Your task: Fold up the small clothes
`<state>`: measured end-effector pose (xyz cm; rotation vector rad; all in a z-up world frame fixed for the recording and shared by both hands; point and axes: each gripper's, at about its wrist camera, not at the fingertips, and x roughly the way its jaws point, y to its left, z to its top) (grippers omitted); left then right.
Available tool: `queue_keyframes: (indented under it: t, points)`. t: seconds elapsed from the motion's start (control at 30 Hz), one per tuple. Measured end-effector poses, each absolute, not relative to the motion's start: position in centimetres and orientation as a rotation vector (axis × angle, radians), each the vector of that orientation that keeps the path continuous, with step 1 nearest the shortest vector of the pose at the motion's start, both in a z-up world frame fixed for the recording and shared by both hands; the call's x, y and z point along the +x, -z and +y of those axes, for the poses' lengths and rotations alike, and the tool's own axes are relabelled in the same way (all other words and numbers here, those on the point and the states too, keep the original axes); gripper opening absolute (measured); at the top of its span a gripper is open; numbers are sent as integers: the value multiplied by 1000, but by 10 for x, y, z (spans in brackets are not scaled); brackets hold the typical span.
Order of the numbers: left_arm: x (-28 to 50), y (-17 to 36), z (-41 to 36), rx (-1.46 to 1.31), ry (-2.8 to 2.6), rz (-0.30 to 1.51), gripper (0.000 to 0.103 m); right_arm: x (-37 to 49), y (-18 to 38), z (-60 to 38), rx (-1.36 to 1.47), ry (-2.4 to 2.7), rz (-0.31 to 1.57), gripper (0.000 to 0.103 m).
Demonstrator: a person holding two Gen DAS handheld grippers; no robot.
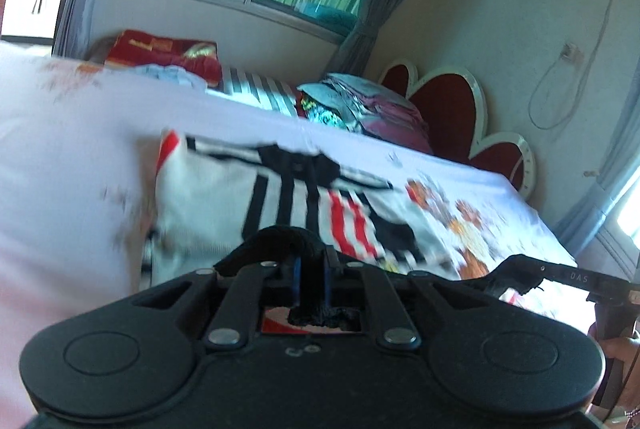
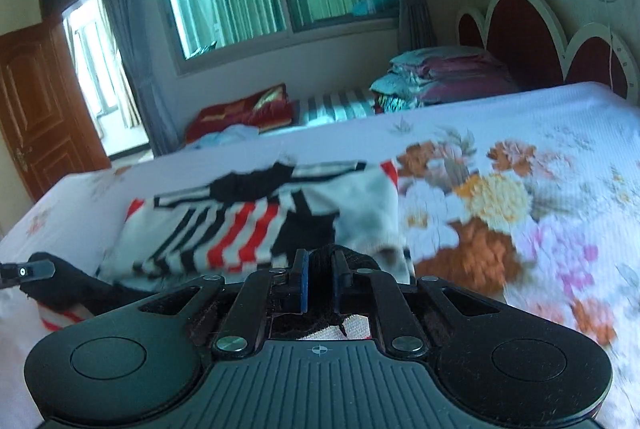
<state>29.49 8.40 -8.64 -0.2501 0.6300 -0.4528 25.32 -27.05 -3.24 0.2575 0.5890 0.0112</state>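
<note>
A small white knit sweater (image 1: 224, 197) with black and red stripes lies on the flowered bedsheet (image 1: 460, 165); it also shows in the right wrist view (image 2: 224, 229). My left gripper (image 1: 312, 261) is shut on the sweater's black hem edge. My right gripper (image 2: 320, 265) is shut on the same black hem further along. The right gripper shows at the right edge of the left wrist view (image 1: 532, 273), and the left gripper's tip at the left edge of the right wrist view (image 2: 28, 271). Both views are blurred by motion.
Folded clothes and pillows (image 2: 440, 77) are stacked at the far side of the bed by the red scalloped headboard (image 2: 528, 37). A red cushion (image 2: 248, 109) and striped fabric (image 2: 336, 105) lie under the window. A wooden door (image 2: 36, 101) stands left.
</note>
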Motion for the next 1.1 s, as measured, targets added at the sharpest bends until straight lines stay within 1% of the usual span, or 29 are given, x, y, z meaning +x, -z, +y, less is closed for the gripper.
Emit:
queue_keyframes:
  t: [0.17, 0.47, 0.5, 0.53, 0.67, 0.7, 0.77, 0.8, 0.83, 0.87, 0.9, 0.93, 0.97, 1.1]
  points:
    - [354, 87, 74, -240, 411, 625, 9, 321, 36, -286, 308, 12, 551, 10]
    - [449, 108, 64, -244, 320, 684, 9, 428, 70, -296, 315, 12, 597, 10]
    - [458, 111, 64, -249, 310, 695, 9, 437, 75, -299, 322, 20, 602, 9]
    - [465, 115, 64, -254, 303, 708, 9, 446, 80, -302, 327, 31, 610, 3]
    - [493, 134, 66, -264, 281, 770, 10, 475, 101, -313, 337, 60, 664, 3]
    - [497, 139, 65, -260, 276, 780, 13, 480, 106, -313, 328, 63, 681, 3]
    - [505, 148, 63, -247, 267, 813, 17, 489, 116, -315, 323, 51, 717, 3]
    - [507, 152, 64, -247, 258, 827, 25, 491, 119, -315, 322, 45, 725, 3]
    - [508, 153, 66, -249, 245, 822, 32, 493, 122, -316, 317, 38, 736, 7]
    - [508, 153, 69, -253, 235, 809, 48, 495, 123, -317, 315, 28, 745, 23]
    - [507, 151, 72, -261, 224, 795, 68, 496, 124, -319, 316, 25, 749, 37]
    - [506, 148, 76, -267, 211, 778, 75, 496, 124, -320, 320, 27, 743, 69]
    - [504, 144, 80, -269, 206, 759, 78, 495, 122, -323, 319, 30, 730, 84]
    - [501, 133, 85, -219, 242, 731, 76, 497, 120, -330, 318, -18, 725, 83]
